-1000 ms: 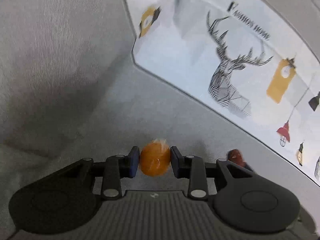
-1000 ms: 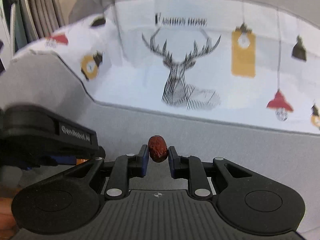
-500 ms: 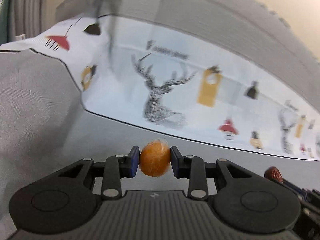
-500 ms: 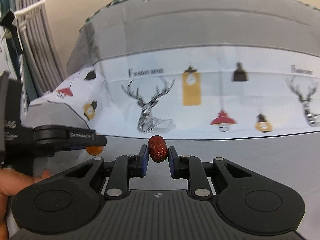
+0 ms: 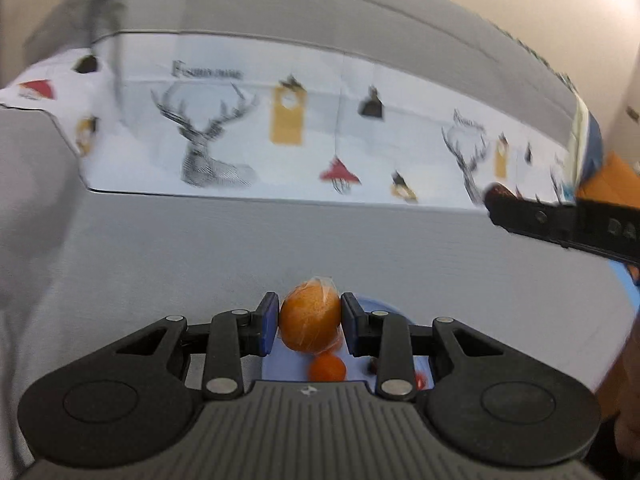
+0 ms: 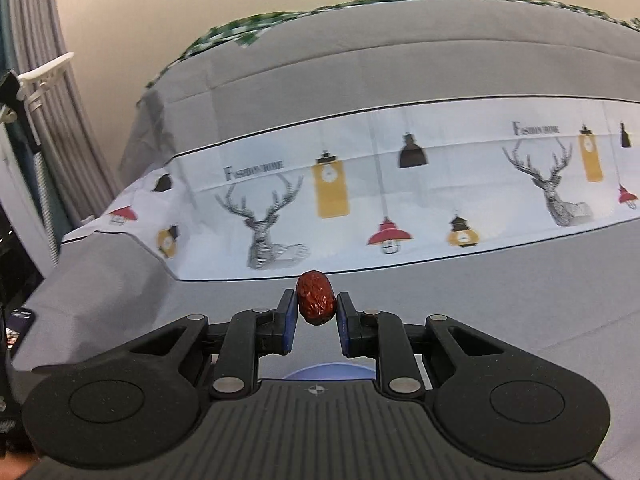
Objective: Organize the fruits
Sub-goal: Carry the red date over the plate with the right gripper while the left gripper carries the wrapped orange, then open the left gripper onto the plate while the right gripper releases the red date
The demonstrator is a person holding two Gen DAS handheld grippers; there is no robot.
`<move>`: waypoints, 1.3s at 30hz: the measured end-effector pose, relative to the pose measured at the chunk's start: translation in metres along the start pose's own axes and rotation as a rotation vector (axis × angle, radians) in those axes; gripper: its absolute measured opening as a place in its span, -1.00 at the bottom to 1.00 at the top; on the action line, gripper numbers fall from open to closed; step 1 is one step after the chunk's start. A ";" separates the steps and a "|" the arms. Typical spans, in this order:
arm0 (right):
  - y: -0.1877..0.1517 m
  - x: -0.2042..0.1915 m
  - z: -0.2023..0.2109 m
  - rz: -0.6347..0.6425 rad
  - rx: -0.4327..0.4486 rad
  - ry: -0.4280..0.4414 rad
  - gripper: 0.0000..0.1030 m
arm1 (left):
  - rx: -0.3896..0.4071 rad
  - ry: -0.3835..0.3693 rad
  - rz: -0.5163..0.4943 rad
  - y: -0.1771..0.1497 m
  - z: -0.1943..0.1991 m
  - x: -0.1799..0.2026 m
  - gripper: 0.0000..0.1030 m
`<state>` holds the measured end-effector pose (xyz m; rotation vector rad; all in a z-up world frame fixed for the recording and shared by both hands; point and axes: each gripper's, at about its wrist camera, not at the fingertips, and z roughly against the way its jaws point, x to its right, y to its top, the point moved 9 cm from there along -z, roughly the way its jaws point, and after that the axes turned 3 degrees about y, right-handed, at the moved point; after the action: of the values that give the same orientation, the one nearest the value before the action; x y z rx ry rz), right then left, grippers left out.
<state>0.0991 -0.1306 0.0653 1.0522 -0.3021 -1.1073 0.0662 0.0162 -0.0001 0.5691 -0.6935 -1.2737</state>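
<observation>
Left tool [image 5: 309,322] pinching wrapped orange [image 5: 309,322]; right tool [image 6: 316,310] pinching red date [image 6: 315,298].

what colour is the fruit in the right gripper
Dark reddish-brown and wrinkled, like a dried red date; it shows best in the right wrist view.

My left gripper [image 5: 309,322] and right gripper [image 6: 316,318] look identical: matte black linkages, silver rivets, blue-padded fingers [image 5: 269,322], ribbed grey housing.
</observation>
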 end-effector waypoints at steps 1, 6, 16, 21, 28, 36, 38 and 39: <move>-0.007 0.006 -0.006 -0.006 -0.004 -0.005 -0.57 | 0.003 0.008 -0.016 0.000 -0.005 0.001 -0.28; -0.025 0.016 -0.028 -0.012 -0.049 0.001 -0.57 | 0.022 -0.001 -0.006 0.004 -0.018 -0.002 -0.29; -0.037 0.029 -0.043 0.004 -0.121 -0.010 -0.57 | 0.017 -0.037 -0.024 0.003 -0.030 0.009 -0.29; -0.053 0.035 -0.051 0.002 -0.198 -0.021 -0.57 | 0.014 -0.061 -0.099 -0.003 -0.032 0.026 -0.29; -0.066 0.044 -0.054 0.011 -0.252 -0.048 -0.57 | -0.022 -0.098 -0.168 -0.017 -0.040 0.044 -0.29; -0.071 0.042 -0.058 0.039 -0.272 -0.064 -0.57 | -0.068 -0.110 -0.220 -0.030 -0.054 0.056 -0.29; -0.072 0.042 -0.059 0.045 -0.277 -0.065 -0.57 | -0.072 -0.112 -0.235 -0.034 -0.056 0.059 -0.29; -0.073 0.041 -0.060 0.049 -0.280 -0.065 -0.57 | -0.074 -0.112 -0.242 -0.035 -0.056 0.061 -0.29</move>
<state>0.1157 -0.1363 -0.0361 0.7581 -0.2150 -1.1053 0.0938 -0.0500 -0.0540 0.5357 -0.6814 -1.5603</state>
